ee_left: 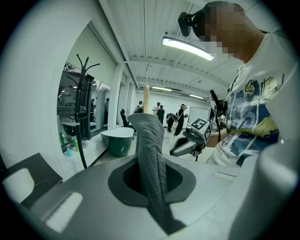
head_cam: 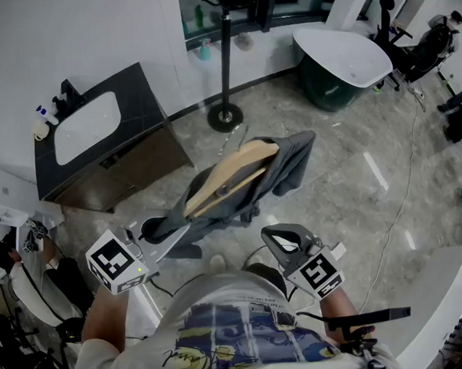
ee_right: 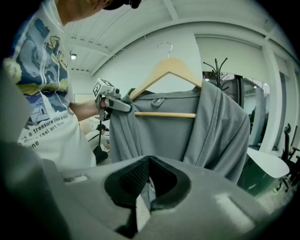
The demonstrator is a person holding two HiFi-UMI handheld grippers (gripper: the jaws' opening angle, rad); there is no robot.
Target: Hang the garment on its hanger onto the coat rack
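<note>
The left gripper (head_cam: 158, 231) was pressed shut on the grey knit garment (head_cam: 291, 164), pinching a fold of fabric at one shoulder end. The left gripper view showed the cloth running straight up between the jaws (ee_left: 151, 180). Couldn't tell whether the hanger arm was also inside the pinch.

The garment was draped over a light wooden hanger with a thin metal hook (ee_right: 171, 68), held up in the air in front of the person, above the pale marble floor (head_cam: 358, 173). In the right gripper view the hanger hung roughly level, with the crossbar showing and the garment (ee_right: 164, 136) open at the front and falling off both shoulders.

The right gripper (head_cam: 282, 240) was near the garment's lower edge but apart from it. Its jaws (ee_right: 143, 187) were pressed together with only a thin slit, and nothing was pinched.

The black pole coat rack with a round base (head_cam: 226, 61) stood beyond the hanger, by the glass wall. The hook was not on it. The rack's branched top showed in the left gripper view (ee_left: 84, 93) with nothing hanging on it.

A green bathtub with a white rim (head_cam: 342, 57) stood to the right of the rack. A dark vanity with a white basin (head_cam: 101, 123) stood on the left.
</note>
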